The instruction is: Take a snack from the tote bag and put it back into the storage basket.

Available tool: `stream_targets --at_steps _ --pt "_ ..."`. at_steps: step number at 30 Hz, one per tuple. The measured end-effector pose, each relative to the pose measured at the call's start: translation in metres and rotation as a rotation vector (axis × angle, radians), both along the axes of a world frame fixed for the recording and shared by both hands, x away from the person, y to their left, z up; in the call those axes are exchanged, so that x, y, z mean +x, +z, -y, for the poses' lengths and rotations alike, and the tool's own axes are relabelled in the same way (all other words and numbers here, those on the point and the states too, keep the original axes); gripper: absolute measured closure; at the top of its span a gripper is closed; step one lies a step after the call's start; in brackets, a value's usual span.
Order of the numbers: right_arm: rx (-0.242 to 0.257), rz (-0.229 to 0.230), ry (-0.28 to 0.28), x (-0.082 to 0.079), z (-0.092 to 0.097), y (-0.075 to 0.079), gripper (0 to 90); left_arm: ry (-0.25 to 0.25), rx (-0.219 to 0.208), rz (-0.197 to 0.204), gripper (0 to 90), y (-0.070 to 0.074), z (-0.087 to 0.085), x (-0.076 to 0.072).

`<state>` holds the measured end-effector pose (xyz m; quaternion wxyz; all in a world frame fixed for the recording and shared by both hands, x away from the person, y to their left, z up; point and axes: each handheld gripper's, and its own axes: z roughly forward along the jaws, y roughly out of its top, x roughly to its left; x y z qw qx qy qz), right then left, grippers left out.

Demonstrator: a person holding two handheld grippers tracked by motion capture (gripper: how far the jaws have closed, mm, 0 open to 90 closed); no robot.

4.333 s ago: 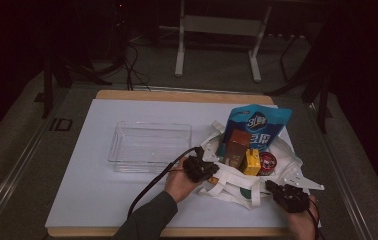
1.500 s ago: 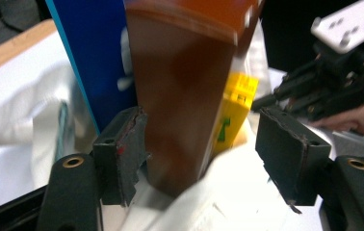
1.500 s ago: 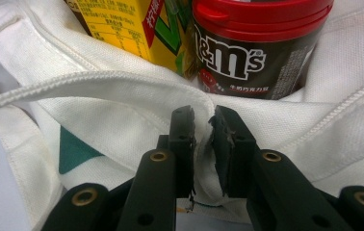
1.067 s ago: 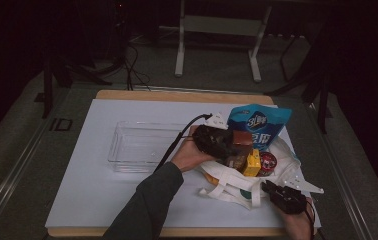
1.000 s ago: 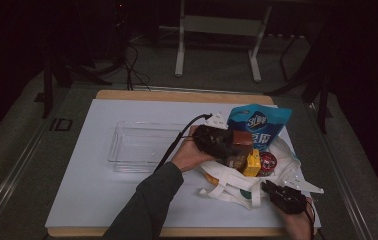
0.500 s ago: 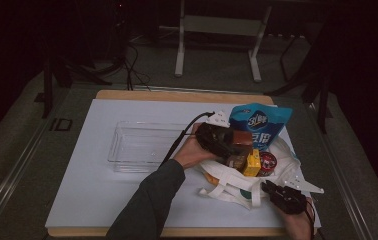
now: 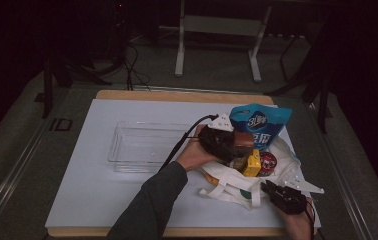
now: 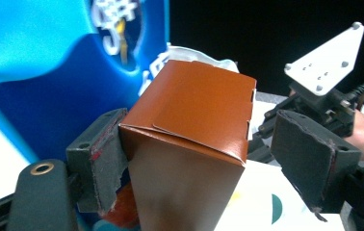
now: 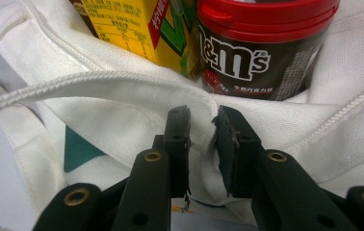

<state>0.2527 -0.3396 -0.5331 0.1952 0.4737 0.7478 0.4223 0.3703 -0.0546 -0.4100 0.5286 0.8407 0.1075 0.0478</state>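
Observation:
A white tote bag lies at the table's right with goods in its mouth. A brown box stands upright among them, in front of a blue snack bag. My left gripper is open astride the box. Its jaws have just been closing; one pad touches the box's side and the other pad stands clear of it. My right gripper, near the front edge, is shut on a fold of the bag's rim.
A yellow carton and a red-lidded M&M's jar sit in the bag just below the box, close behind my right jaws. A clear plastic tray stands left of the bag on the white mat.
My left gripper rose from the bag's left edge to the brown box, then edged slightly right around it. The right gripper has stayed on the bag's rim.

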Motion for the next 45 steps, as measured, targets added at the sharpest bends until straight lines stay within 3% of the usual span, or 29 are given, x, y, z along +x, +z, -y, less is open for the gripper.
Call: stream_targets --at_steps 10,18,22,32,36,45 --pt "0.008 -0.003 0.001 0.000 0.000 0.000 74.5 0.013 -0.011 -0.021 21.0 -0.009 0.009 0.007" --pt "0.014 -0.002 0.003 0.000 0.001 0.000 74.1 -0.017 -0.071 -0.080 21.0 -0.013 0.014 0.011" --pt "0.015 -0.003 0.004 0.000 0.001 0.000 74.0 -0.010 -0.094 -0.102 28.4 -0.014 0.011 0.013" --pt "0.019 -0.004 0.006 0.000 0.002 0.000 73.5 -0.030 -0.084 -0.074 29.7 -0.017 0.008 0.009" --pt "0.020 -0.003 0.009 0.000 0.002 0.000 72.7 -0.030 -0.072 -0.079 29.7 -0.019 0.008 0.009" --pt "0.022 -0.004 0.010 0.000 0.002 0.000 72.6 -0.035 -0.088 -0.081 34.5 -0.020 0.005 0.009"
